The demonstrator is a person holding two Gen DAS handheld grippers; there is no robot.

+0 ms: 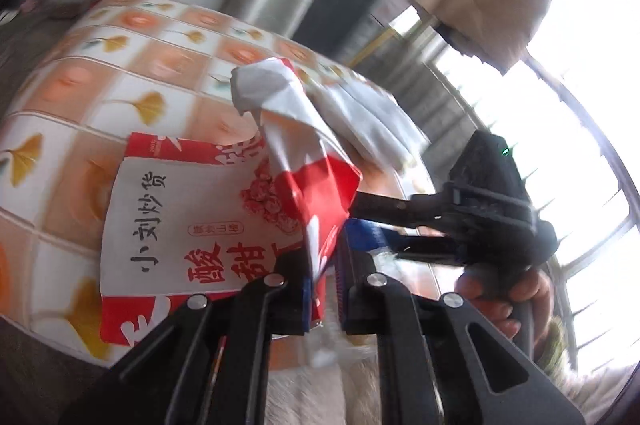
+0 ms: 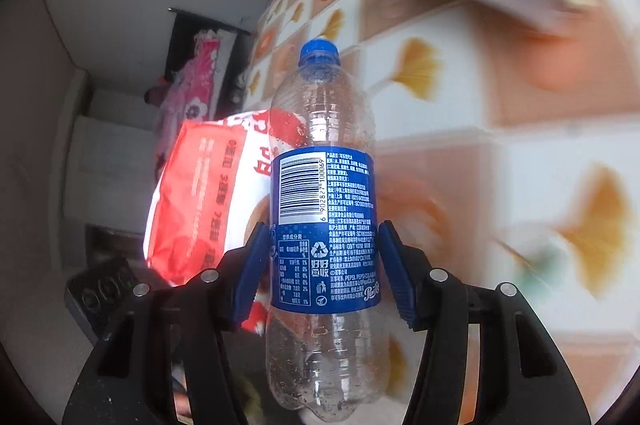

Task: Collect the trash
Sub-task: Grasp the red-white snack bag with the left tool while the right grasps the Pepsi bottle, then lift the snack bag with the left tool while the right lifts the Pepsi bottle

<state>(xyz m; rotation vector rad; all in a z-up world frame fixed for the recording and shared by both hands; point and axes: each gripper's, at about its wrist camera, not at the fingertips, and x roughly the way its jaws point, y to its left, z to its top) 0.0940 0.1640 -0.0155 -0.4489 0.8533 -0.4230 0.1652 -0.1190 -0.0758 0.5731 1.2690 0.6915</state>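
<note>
- While both tools work over the ginkgo-print tablecloth (image 1: 132, 73), the right gripper (image 2: 320, 265) clasps an empty Pepsi bottle (image 2: 323, 225), its blue pads pressed to either side of the blue label and the capped neck pointing away from the camera.
- Just beside the bottle, on its left in the right wrist view, hangs a red-and-white snack bag (image 1: 192, 225); the left gripper (image 1: 322, 289) is pinched closed on the bag's lower edge, the rest of the bag spreading out over the tablecloth.
- A crumpled white wrapper (image 1: 360, 113) lies on the tablecloth beyond the bag, apparently untouched.
- Seen from the left wrist camera, the right gripper reaches in from beyond the bag's right edge, its fingers lying roughly level, a bare hand (image 1: 512, 301) wrapped round its handle; both views are tilted and smeared.
- By the look of it, the pick-up step is done for two pieces, with each tool carrying one item off the tablecloth.
- Judging from that, the next move calls for taking bottle and bag to a bin, which neither view shows, and keeping both grips firm on the way; the thin bag edge could slip.
- After that, the white wrapper would remain to be fetched.
</note>
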